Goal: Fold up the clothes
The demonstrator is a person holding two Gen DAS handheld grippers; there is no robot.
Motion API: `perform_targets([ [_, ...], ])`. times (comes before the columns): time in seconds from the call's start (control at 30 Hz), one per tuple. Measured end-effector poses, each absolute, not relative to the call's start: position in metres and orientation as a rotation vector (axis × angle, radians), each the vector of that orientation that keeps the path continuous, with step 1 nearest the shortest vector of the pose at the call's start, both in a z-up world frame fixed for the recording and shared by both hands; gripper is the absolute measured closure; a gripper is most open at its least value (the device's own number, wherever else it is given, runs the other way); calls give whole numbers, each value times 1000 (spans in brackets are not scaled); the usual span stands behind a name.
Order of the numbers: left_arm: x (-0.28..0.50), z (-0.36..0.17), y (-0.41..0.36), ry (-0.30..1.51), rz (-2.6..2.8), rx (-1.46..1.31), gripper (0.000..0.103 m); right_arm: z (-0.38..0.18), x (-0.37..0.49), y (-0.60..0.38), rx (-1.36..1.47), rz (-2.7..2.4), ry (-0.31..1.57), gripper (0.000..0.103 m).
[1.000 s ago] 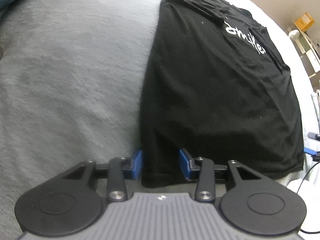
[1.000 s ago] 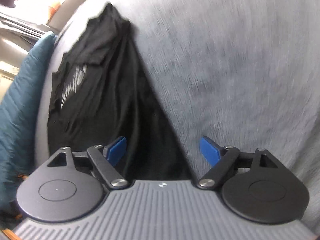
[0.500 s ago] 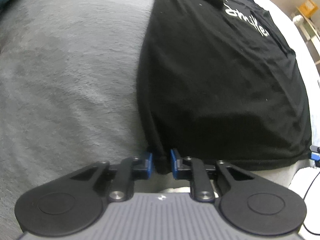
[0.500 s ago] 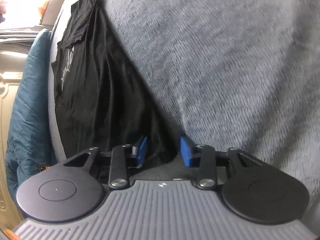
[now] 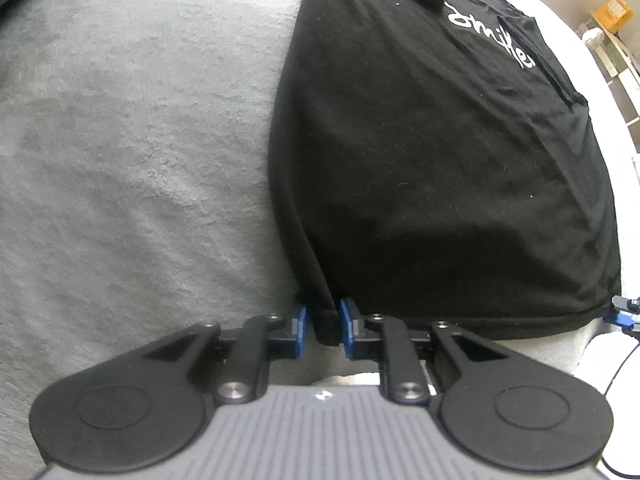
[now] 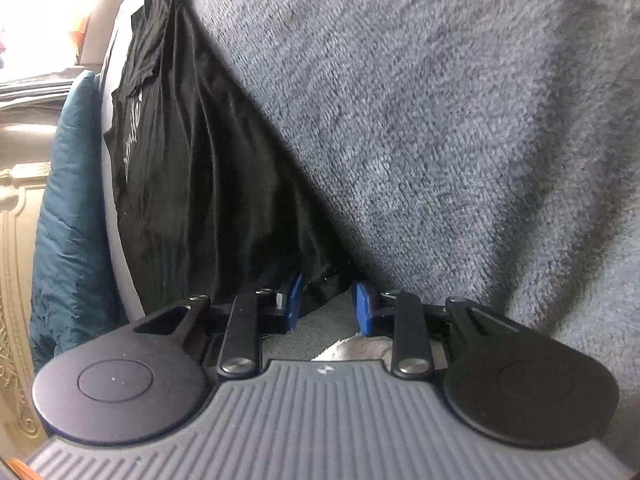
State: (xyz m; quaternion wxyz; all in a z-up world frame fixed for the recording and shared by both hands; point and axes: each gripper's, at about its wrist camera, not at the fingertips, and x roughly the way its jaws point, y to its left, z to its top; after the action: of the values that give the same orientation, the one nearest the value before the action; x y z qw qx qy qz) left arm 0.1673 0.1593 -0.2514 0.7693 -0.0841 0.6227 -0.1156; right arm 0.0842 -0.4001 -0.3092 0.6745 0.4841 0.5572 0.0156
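1. One black T-shirt (image 5: 432,152) is laid flat on the grey blanket (image 5: 132,152), near its right edge (white print partly hidden by folds).
2. Left gripper (image 5: 322,326): jaws narrow, opening, hem corner between them.
3. Right gripper (image 6: 326,300): jaws closing, other hem corner between them, contact unclear.

A black T-shirt (image 5: 432,152) with white lettering is spread on the grey blanket (image 5: 132,152), toward its right edge. Its near-left hem corner is seen between the blue pads (image 5: 299,330) of the left gripper (image 5: 322,330), whose jaws are opening.
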Motion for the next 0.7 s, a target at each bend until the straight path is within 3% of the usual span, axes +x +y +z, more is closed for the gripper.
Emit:
perform_targets([
  [0.17, 168, -252, 153, 1350, -274, -138, 75, -308, 84, -398, 1090, 10, 1231, 76],
  [0.23, 168, -251, 151, 1346, -265, -110, 80, -311, 85, -396, 1099, -2, 1224, 76],
  [0.27, 168, -251, 150, 1344, -255, -96, 88, -311, 85, -395, 1096, -5, 1219, 76],
  [0.33, 167, -248, 147, 1339, -248, -70, 93, -307, 84, -391, 1066, -18, 1207, 85],
  [0.37, 167, -246, 144, 1335, -246, -49, 95, -305, 83, -391, 1060, -30, 1199, 95],
  [0.4, 166, -244, 141, 1330, -243, -28, 96, -302, 82, -391, 1055, -42, 1190, 97],
  [0.7, 154, -203, 141, 1225, -165, -52, 99, -269, 70, -393, 1067, -44, 1102, 101],
])
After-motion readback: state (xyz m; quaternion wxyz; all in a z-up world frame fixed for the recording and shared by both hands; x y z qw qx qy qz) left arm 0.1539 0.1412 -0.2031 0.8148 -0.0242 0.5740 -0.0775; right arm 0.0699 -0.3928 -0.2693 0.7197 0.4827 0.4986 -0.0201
